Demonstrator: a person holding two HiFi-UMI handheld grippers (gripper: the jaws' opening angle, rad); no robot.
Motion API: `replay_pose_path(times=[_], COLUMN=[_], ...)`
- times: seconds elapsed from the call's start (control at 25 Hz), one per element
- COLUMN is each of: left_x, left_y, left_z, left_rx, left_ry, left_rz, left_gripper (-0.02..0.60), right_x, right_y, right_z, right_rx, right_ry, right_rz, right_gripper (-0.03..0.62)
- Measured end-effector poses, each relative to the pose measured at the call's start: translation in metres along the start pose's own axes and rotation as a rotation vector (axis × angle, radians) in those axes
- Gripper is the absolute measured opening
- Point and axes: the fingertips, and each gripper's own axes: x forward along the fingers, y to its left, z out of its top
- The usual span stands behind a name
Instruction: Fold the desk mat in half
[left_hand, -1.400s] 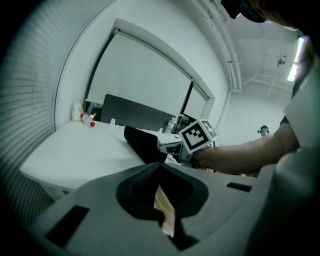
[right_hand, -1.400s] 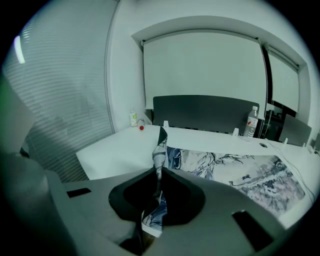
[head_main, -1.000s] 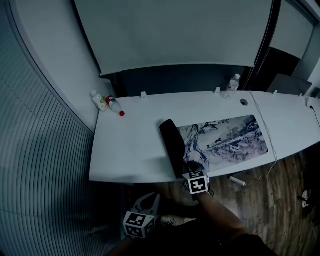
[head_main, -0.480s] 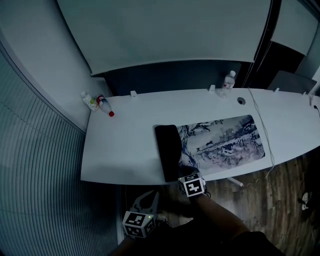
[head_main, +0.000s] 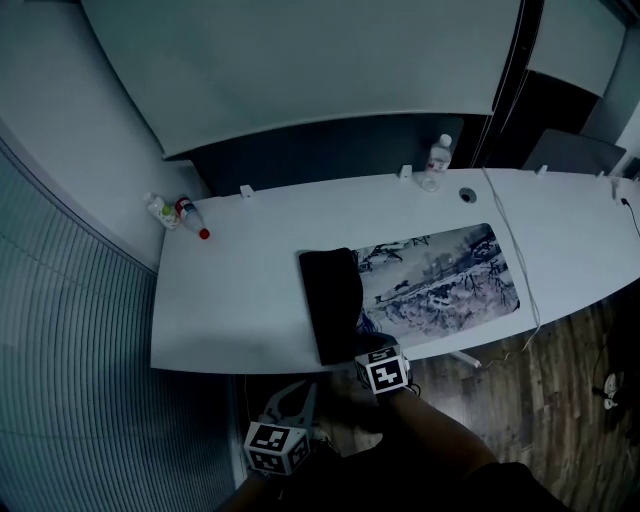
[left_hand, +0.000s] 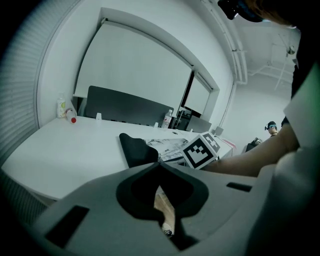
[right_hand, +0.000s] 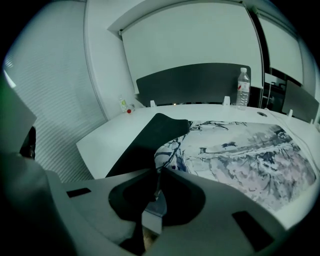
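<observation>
The desk mat (head_main: 440, 280), printed with an ink landscape, lies on the white desk (head_main: 240, 300). Its left part is folded over, showing the black underside (head_main: 330, 300). My right gripper (head_main: 370, 347) is at the desk's front edge, shut on the mat's front corner where the fold starts. In the right gripper view the jaws (right_hand: 157, 172) pinch that raised edge, with the black flap (right_hand: 150, 135) just beyond. My left gripper (head_main: 300, 390) hangs below the desk's front edge, left of the right one. Its jaws (left_hand: 160, 165) are shut on nothing, with the black flap (left_hand: 135, 150) ahead of them.
Two small bottles (head_main: 160, 210) (head_main: 190, 215) lie at the desk's far left corner. A clear water bottle (head_main: 435, 155) stands at the back edge. A thin cable (head_main: 515, 260) runs down the desk right of the mat. Wooden floor lies below the front edge.
The black folded flap looks wider and flatter than a second ago. The right gripper has stayed on the mat's front corner and sunk slightly. The view has shifted.
</observation>
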Motion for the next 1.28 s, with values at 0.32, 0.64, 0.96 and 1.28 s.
replay_pose_path(times=[0.32, 0.64, 0.96, 1.28], left_x=[0.018, 0.035, 0.055, 0.078], left_y=[-0.022, -0.042, -0.064, -0.091], left_z=[0.001, 0.003, 0.008, 0.012], left_rx=[0.012, 0.030, 0.040, 0.053], left_ry=[0.019, 0.027, 0.022, 0.018], left_rz=[-0.029, -0.057, -0.094, -0.138], left_gripper=[0.006, 0.006, 0.006, 0.006], right_x=[-0.012, -0.019, -0.037, -0.054], right_y=[-0.030, -0.055, -0.087, -0.122], right_z=[-0.005, -0.012, -0.009, -0.017], right_rx=[0.032, 0.066, 0.063, 0.087], right_ry=[-0.013, -0.016, -0.033, -0.034], right_rz=[-0.029, -0.046, -0.087, -0.126], right_gripper=[0.046, 0.046, 0.046, 0.046])
